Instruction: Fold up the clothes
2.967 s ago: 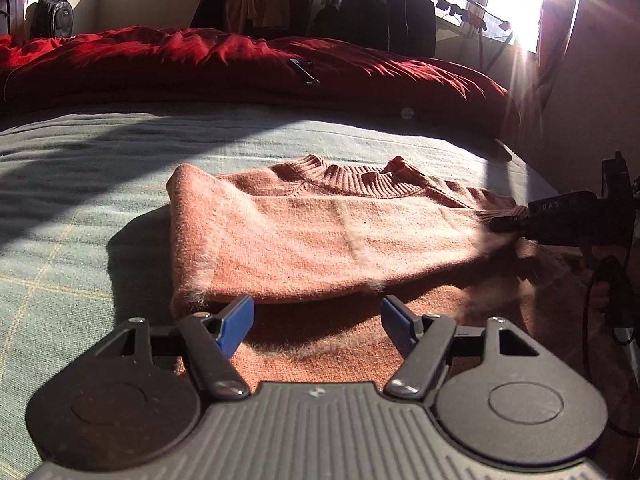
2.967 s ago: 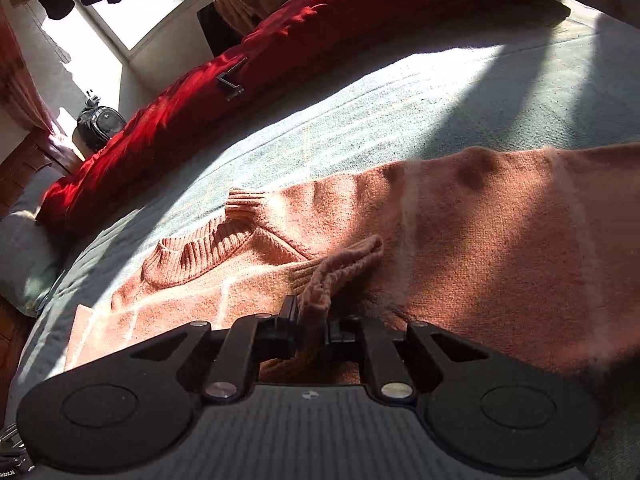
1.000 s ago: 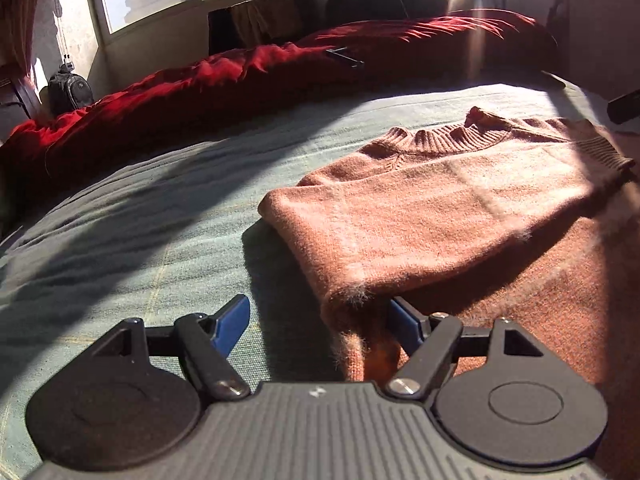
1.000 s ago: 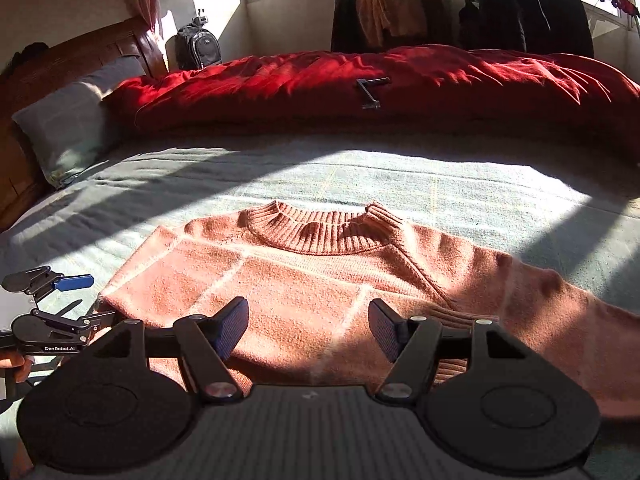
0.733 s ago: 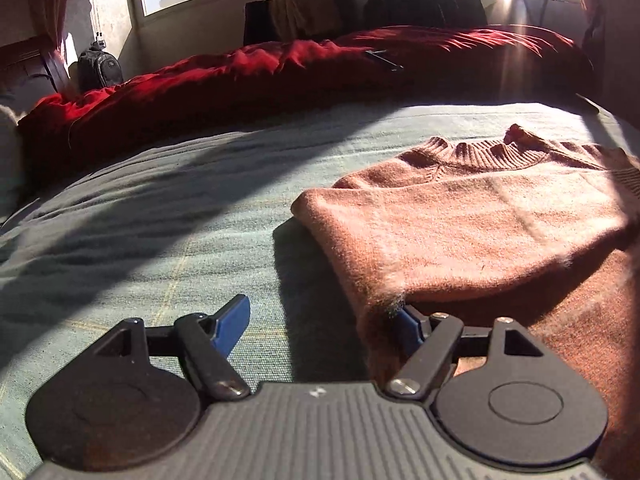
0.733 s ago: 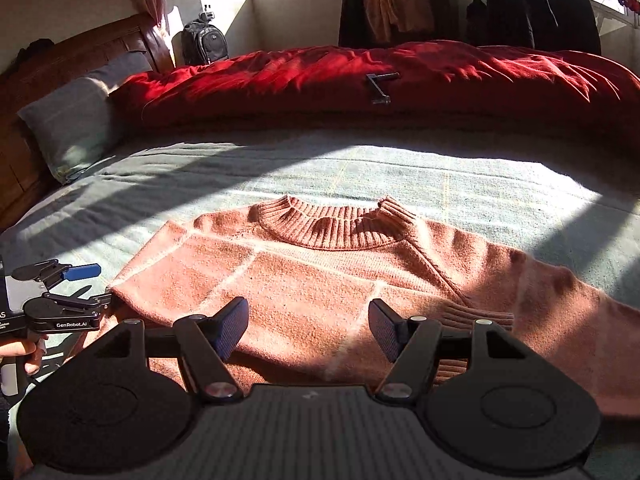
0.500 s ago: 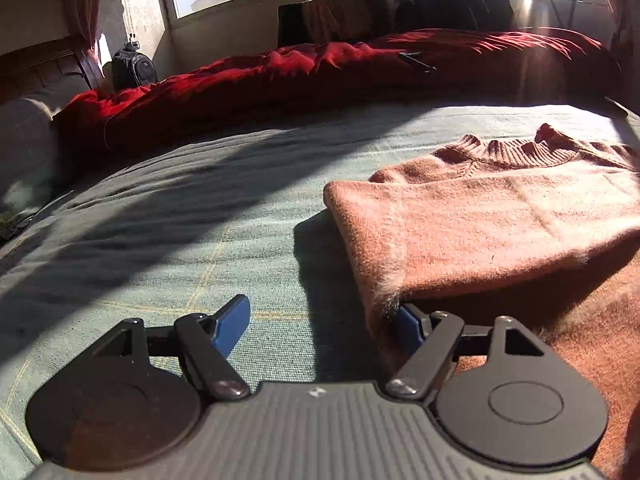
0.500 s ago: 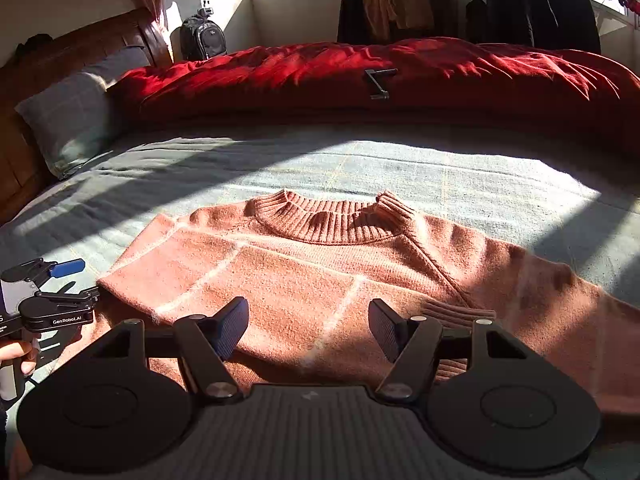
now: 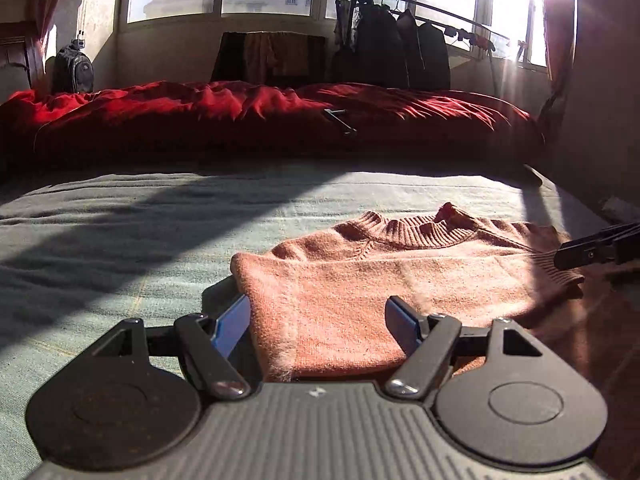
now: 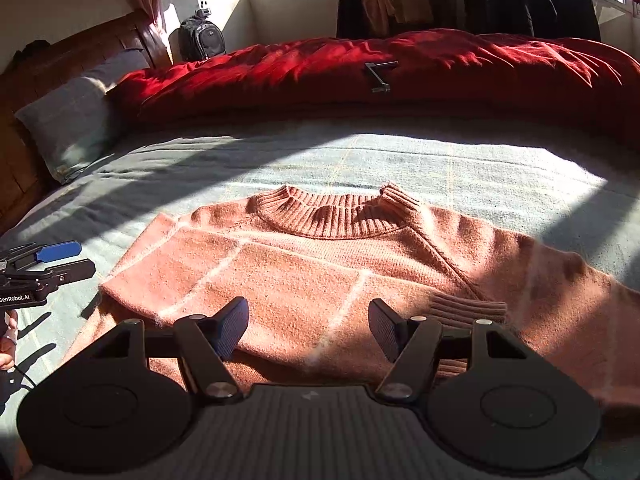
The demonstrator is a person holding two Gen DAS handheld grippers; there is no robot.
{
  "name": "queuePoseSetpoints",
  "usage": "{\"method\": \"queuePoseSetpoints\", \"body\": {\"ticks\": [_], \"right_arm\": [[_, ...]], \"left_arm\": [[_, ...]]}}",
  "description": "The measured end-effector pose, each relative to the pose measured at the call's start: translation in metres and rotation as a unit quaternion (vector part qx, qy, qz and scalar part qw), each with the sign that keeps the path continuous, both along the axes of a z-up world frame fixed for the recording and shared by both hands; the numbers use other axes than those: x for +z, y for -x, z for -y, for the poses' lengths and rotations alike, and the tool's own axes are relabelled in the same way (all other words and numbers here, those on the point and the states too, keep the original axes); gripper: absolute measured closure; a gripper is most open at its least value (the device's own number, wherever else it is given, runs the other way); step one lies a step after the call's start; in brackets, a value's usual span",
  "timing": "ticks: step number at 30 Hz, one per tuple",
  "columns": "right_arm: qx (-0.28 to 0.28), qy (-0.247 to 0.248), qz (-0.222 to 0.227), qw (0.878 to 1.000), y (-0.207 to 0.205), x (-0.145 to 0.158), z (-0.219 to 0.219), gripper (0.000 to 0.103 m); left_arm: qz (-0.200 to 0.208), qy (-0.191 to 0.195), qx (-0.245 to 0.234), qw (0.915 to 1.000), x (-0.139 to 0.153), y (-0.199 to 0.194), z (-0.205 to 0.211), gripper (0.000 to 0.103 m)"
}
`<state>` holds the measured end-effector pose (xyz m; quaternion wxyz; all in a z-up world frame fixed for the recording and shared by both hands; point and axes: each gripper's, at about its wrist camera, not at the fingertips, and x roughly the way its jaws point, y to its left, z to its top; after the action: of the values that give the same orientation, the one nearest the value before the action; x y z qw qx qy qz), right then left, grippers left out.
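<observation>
L gripper (image 9: 318,322): blue pads spread wide, nothing pinched. The folded left edge of the sweater (image 9: 360,280) lies between them, nearer the left pad; whether the knit touches that pad can't be told. R gripper (image 10: 308,326): dark pads also spread, empty, hovering over the near part of the sweater's body, w/ the ribbed cuff (image 10: 466,306) of the folded-in sleeve just beyond the right pad.

Sweater: salmon/rust knit w/ pale grid lines, flat on a grey-green bedspread (image 10: 440,160), ribbed collar (image 10: 332,210) toward the far side. Left sleeve side is folded in over the chest; right sleeve runs out toward the right edge of the R view.

In the R view the L gripper sits at far left, just beside the sweater's left edge. In the L view the R gripper's tip pokes in at right, over the sweater's right shoulder area.

Beyond: red duvet (image 9: 260,112) bunched along the far side of the bed, grey pillow (image 10: 68,120) far left, backpack (image 10: 200,38) and hanging clothes by the sunlit windows.
</observation>
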<state>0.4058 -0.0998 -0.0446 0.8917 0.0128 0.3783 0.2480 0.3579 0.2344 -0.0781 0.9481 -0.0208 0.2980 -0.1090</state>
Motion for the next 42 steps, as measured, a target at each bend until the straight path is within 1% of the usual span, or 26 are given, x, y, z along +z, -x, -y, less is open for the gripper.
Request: {"method": "queuePoseSetpoints", "body": {"ticks": [2, 3, 5, 6, 8, 9, 10, 12, 15, 18, 22, 24, 25, 26, 28, 29, 30, 31, 32, 36, 37, 39, 41, 42], "right_arm": [[0.005, -0.002, 0.000, 1.000, 0.001, 0.000, -0.001, 0.032], [0.007, 0.001, 0.001, 1.000, 0.002, 0.000, -0.001, 0.032], [0.007, 0.000, -0.003, 1.000, 0.002, -0.003, 0.001, 0.032], [0.007, -0.001, -0.006, 1.000, 0.001, -0.004, 0.003, 0.032], [0.010, -0.003, -0.011, 1.000, 0.000, -0.009, 0.005, 0.032], [0.013, -0.002, -0.014, 1.000, -0.001, -0.013, 0.005, 0.032], [0.016, -0.001, -0.016, 1.000, -0.003, -0.015, 0.004, 0.032], [0.020, 0.003, -0.017, 1.000, -0.007, -0.021, 0.001, 0.032], [0.023, 0.002, -0.022, 0.999, -0.016, -0.031, -0.004, 0.032], [0.022, -0.002, -0.041, 0.999, -0.022, -0.043, -0.007, 0.032], [0.018, -0.011, -0.050, 0.999, -0.021, -0.053, 0.000, 0.032], [0.019, -0.017, -0.051, 0.998, -0.019, -0.054, 0.004, 0.032], [0.021, -0.018, -0.050, 0.998, -0.019, -0.055, 0.006, 0.032], [0.025, -0.019, -0.048, 0.998, -0.018, -0.056, 0.007, 0.032], [0.031, -0.020, -0.044, 0.998, -0.017, -0.058, 0.009, 0.031], [0.033, -0.020, -0.043, 0.998, -0.017, -0.059, 0.008, 0.029], [0.035, -0.022, -0.044, 0.998, -0.017, -0.060, 0.007, 0.028], [0.037, -0.023, -0.045, 0.998, -0.018, -0.060, 0.006, 0.023], [0.041, -0.024, -0.044, 0.998, -0.017, -0.060, 0.005, 0.019], [0.050, -0.018, -0.038, 0.998, -0.015, -0.062, 0.000, 0.013], [0.051, -0.020, -0.038, 0.998, -0.015, -0.062, 0.000, 0.011], [0.049, -0.025, -0.041, 0.998, -0.016, -0.063, 0.000, 0.009], [0.049, -0.026, -0.041, 0.998, -0.015, -0.063, -0.001, 0.007], [0.050, -0.024, -0.039, 0.998, -0.015, -0.063, -0.003, 0.006]], "left_arm": [[-0.018, 0.013, -0.014, 0.9996, -0.011, -0.012, 0.008, 0.027], [-0.028, 0.015, -0.013, 0.9994, -0.016, -0.016, 0.009, 0.027], [-0.067, -0.006, 0.020, 0.9975, -0.031, -0.023, 0.006, 0.027], [-0.079, -0.016, 0.036, 0.9961, -0.036, -0.023, 0.002, 0.027], [-0.095, -0.006, 0.054, 0.9940, -0.038, -0.019, -0.010, 0.027], [-0.098, 0.005, 0.056, 0.9936, -0.037, -0.018, -0.015, 0.027], [-0.096, 0.014, 0.055, 0.9937, -0.033, -0.016, -0.019, 0.027], [-0.079, 0.003, 0.050, 0.9956, -0.017, -0.017, -0.020, 0.027], [-0.048, -0.003, 0.027, 0.9985, 0.004, -0.031, -0.014, 0.027], [-0.037, -0.005, -0.002, 0.9993, 0.006, -0.057, -0.001, 0.027], [-0.102, 0.011, 0.002, 0.9947, -0.028, -0.098, 0.001, 0.027], [-0.113, 0.008, 0.018, 0.9934, -0.039, -0.104, -0.005, 0.030], [-0.107, 0.018, 0.017, 0.9939, -0.040, -0.103, -0.009, 0.030], [-0.103, 0.020, 0.021, 0.9942, -0.039, -0.103, -0.011, 0.030], [-0.096, -0.007, 0.042, 0.9945, -0.035, -0.105, -0.011, 0.029], [-0.095, -0.027, 0.058, 0.9934, -0.032, -0.109, -0.014, 0.030], [-0.093, -0.032, 0.061, 0.9933, -0.029, -0.111, -0.015, 0.031], [-0.090, -0.033, 0.061, 0.9935, -0.026, -0.113, -0.016, 0.031], [-0.084, -0.022, 0.050, 0.9950, -0.023, -0.113, -0.016, 0.031], [-0.083, 0.008, 0.014, 0.9964, -0.023, -0.119, -0.009, 0.029], [-0.091, 0.001, 0.017, 0.9957, -0.027, -0.122, -0.008, 0.029], [-0.116, -0.017, 0.037, 0.9925, -0.037, -0.133, -0.009, 0.029], [-0.125, -0.003, 0.053, 0.9907, -0.042, -0.139, -0.017, 0.029], [-0.122, 0.000, 0.057, 0.9909, -0.036, -0.137, -0.016, 0.029]]}}
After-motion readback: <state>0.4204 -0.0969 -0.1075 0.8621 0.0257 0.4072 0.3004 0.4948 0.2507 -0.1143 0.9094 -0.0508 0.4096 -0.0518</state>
